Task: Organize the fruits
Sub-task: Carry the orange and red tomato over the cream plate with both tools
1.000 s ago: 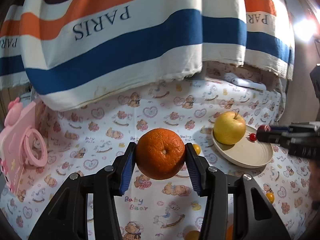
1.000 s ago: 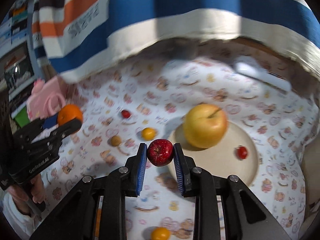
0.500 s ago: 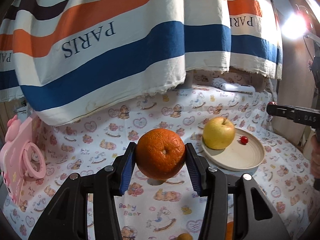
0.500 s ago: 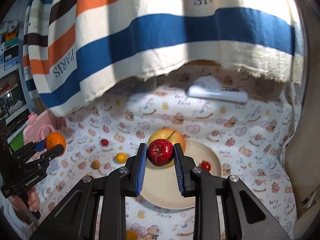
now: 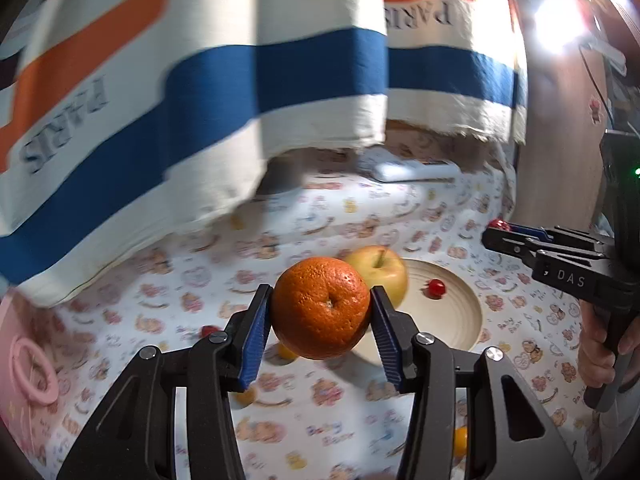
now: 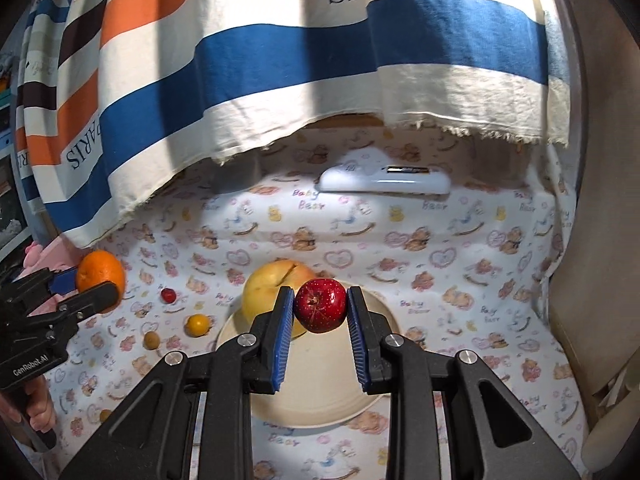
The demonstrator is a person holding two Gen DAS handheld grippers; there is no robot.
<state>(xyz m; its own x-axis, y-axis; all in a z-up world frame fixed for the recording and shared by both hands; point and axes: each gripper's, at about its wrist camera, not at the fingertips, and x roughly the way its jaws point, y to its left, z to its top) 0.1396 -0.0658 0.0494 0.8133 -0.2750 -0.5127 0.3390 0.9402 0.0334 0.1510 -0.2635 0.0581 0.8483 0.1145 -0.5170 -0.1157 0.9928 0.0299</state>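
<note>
My left gripper (image 5: 320, 316) is shut on an orange (image 5: 320, 314) and holds it above the cloth, left of the cream plate (image 5: 460, 312). The plate holds a yellow apple (image 5: 384, 272) and a small red fruit (image 5: 437, 288). My right gripper (image 6: 320, 312) is shut on a small red apple (image 6: 320, 305) and holds it above the plate (image 6: 320, 396), in front of the yellow apple (image 6: 268, 284). In the right wrist view the left gripper and its orange (image 6: 100, 276) are at the far left.
Small loose fruits lie on the patterned cloth left of the plate: a red one (image 6: 168, 295), a yellow one (image 6: 198, 325), a brownish one (image 6: 151, 340). A striped towel (image 6: 280, 60) hangs at the back, a white device (image 6: 384, 182) under it. A pink toy (image 5: 28, 368) stands at left.
Both grippers kept their fruit. The left gripper swung right toward the plate, so the orange now overlaps the yellow apple. The right gripper rose and drew back over the plate.
</note>
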